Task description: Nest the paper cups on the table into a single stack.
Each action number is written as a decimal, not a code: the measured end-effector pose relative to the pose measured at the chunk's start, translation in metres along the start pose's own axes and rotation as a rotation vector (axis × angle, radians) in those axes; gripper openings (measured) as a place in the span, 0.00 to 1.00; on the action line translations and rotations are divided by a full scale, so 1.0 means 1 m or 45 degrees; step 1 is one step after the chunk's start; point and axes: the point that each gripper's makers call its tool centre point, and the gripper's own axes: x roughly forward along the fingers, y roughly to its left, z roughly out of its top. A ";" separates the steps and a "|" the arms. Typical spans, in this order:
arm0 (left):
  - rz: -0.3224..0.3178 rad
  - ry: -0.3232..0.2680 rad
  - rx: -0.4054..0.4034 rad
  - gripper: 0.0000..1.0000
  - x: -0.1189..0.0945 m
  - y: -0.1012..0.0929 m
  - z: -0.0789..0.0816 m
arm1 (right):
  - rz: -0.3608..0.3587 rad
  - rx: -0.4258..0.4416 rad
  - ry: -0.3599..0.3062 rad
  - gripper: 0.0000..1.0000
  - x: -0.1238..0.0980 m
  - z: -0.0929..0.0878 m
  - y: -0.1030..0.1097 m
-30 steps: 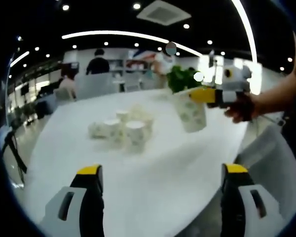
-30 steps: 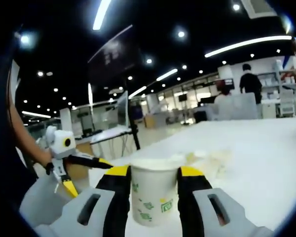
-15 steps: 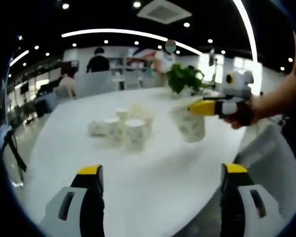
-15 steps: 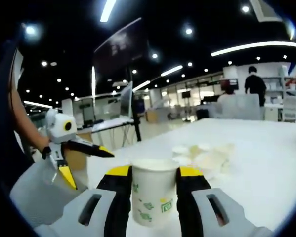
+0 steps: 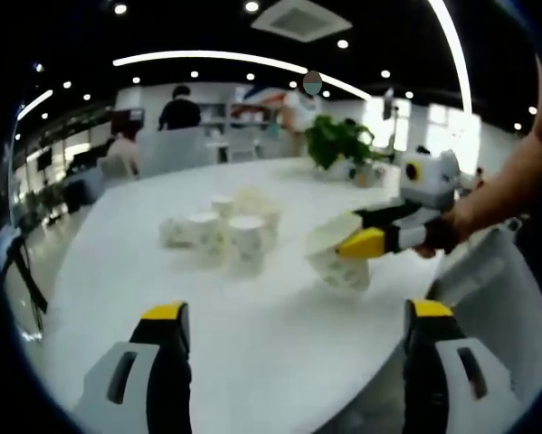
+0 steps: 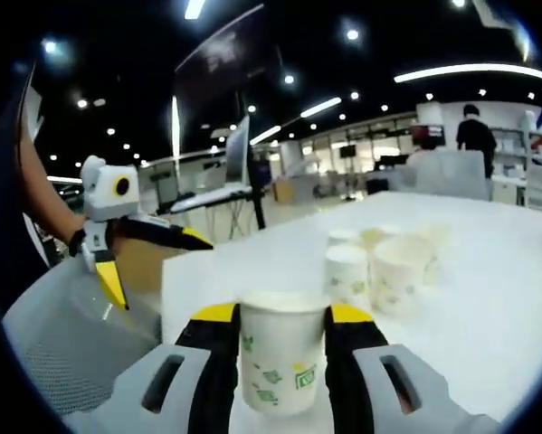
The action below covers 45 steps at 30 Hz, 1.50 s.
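Observation:
A white paper cup with green prints sits between my right gripper's yellow-tipped jaws, which are shut on it. In the left gripper view that same cup hangs tilted just above the white table, held by the right gripper coming in from the right. A cluster of several paper cups stands mid-table; in the right gripper view these cups lie ahead and to the right. My left gripper is open and empty near the table's front edge, and appears as the left gripper at the left of the right gripper view.
A green potted plant stands at the table's far end. Grey chairs flank the table. People are at desks far behind. A person's arm holds the right gripper.
My right gripper has lowered the cup toward the table and tilted it, moving nearer the cluster. The left gripper has stayed still and open.

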 end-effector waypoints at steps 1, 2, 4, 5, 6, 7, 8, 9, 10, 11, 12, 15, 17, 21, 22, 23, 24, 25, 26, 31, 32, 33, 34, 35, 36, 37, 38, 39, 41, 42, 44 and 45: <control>0.000 0.000 -0.001 0.97 0.000 0.000 0.000 | -0.001 0.002 0.003 0.35 0.000 0.000 0.000; 0.000 0.002 -0.002 0.97 0.000 0.000 0.000 | -0.003 0.003 0.006 0.35 0.000 -0.001 0.000; 0.000 0.003 -0.001 0.97 0.000 0.000 0.000 | -0.001 0.006 0.009 0.35 0.000 -0.002 0.000; 0.001 0.003 0.000 0.97 0.000 0.000 -0.001 | -0.001 0.004 0.012 0.35 0.000 -0.002 0.000; 0.001 0.004 -0.001 0.97 0.000 0.001 -0.001 | 0.001 0.004 0.016 0.35 -0.001 -0.003 0.000; 0.002 0.003 0.001 0.97 0.000 0.001 -0.001 | 0.001 0.004 0.019 0.36 -0.001 -0.004 0.000; 0.001 0.006 0.000 0.97 0.000 0.001 -0.001 | 0.002 0.005 0.020 0.36 -0.002 -0.004 0.000; 0.001 0.007 0.000 0.97 0.000 0.000 -0.001 | 0.003 0.007 0.021 0.36 -0.003 -0.004 0.000; 0.000 0.009 0.001 0.97 0.000 0.000 -0.002 | 0.003 0.006 0.021 0.36 -0.004 -0.004 0.000; -0.001 0.009 0.001 0.97 0.000 0.000 -0.002 | 0.003 0.006 0.024 0.37 -0.004 -0.005 0.000; -0.001 0.009 0.002 0.97 0.001 0.000 -0.002 | 0.003 0.005 0.029 0.37 -0.005 -0.006 0.000; 0.001 0.012 0.002 0.97 0.001 0.000 -0.002 | 0.001 0.005 0.047 0.37 -0.007 -0.011 -0.001; 0.003 0.013 0.003 0.97 0.000 0.000 -0.002 | 0.015 -0.005 0.061 0.37 -0.009 -0.015 0.004; 0.003 0.014 0.007 0.97 0.001 0.000 -0.003 | 0.021 -0.017 0.031 0.35 -0.005 -0.010 0.005; 0.003 0.015 0.006 0.97 0.001 0.000 -0.003 | 0.021 -0.022 0.028 0.35 -0.003 -0.009 0.005; 0.002 0.015 0.005 0.97 0.001 -0.001 -0.003 | 0.021 -0.027 0.030 0.35 -0.001 -0.008 0.004; 0.003 0.016 0.007 0.97 0.001 -0.001 -0.003 | 0.020 -0.027 0.027 0.35 0.000 -0.008 0.003; 0.002 0.015 0.007 0.96 0.001 -0.001 -0.003 | 0.019 -0.027 0.033 0.35 0.003 -0.009 0.003; 0.003 0.016 0.007 0.96 0.001 -0.001 -0.003 | 0.018 -0.031 0.040 0.36 0.004 -0.011 0.002; 0.004 0.016 0.004 0.96 0.001 0.000 -0.003 | 0.028 -0.030 0.058 0.38 0.006 -0.013 0.004; 0.005 0.016 0.004 0.96 0.001 0.000 -0.003 | 0.030 -0.032 0.060 0.38 0.006 -0.013 0.004; 0.005 0.015 0.004 0.96 0.001 0.000 -0.003 | 0.030 -0.034 0.069 0.38 0.005 -0.014 0.004; 0.004 0.012 0.003 0.96 0.001 0.000 -0.002 | 0.031 -0.034 0.070 0.38 0.005 -0.013 0.004; 0.004 0.012 0.002 0.96 0.001 0.000 -0.002 | 0.032 -0.034 0.070 0.39 0.004 -0.013 0.004; 0.004 0.013 0.002 0.96 0.001 0.000 -0.002 | 0.032 -0.032 0.071 0.39 0.004 -0.013 0.004; 0.005 0.013 0.003 0.96 0.001 0.000 -0.002 | 0.032 -0.030 0.073 0.39 0.003 -0.013 0.004; 0.004 0.011 0.003 0.96 0.001 0.000 -0.002 | 0.031 -0.031 0.070 0.39 0.002 -0.013 0.004; 0.004 0.009 0.002 0.96 0.001 0.000 -0.002 | 0.029 -0.032 0.069 0.39 0.001 -0.012 0.004; 0.004 0.010 0.001 0.96 0.001 0.000 -0.002 | 0.028 -0.036 0.062 0.38 -0.001 -0.010 0.004; 0.002 0.009 0.001 0.96 0.001 0.000 -0.002 | 0.029 -0.037 0.062 0.38 -0.001 -0.010 0.004; 0.002 0.010 0.003 0.96 0.001 0.000 -0.002 | 0.031 -0.039 0.064 0.38 -0.002 -0.011 0.005; 0.001 0.010 0.002 0.96 0.001 0.000 -0.002 | 0.032 -0.038 0.069 0.38 -0.002 -0.012 0.005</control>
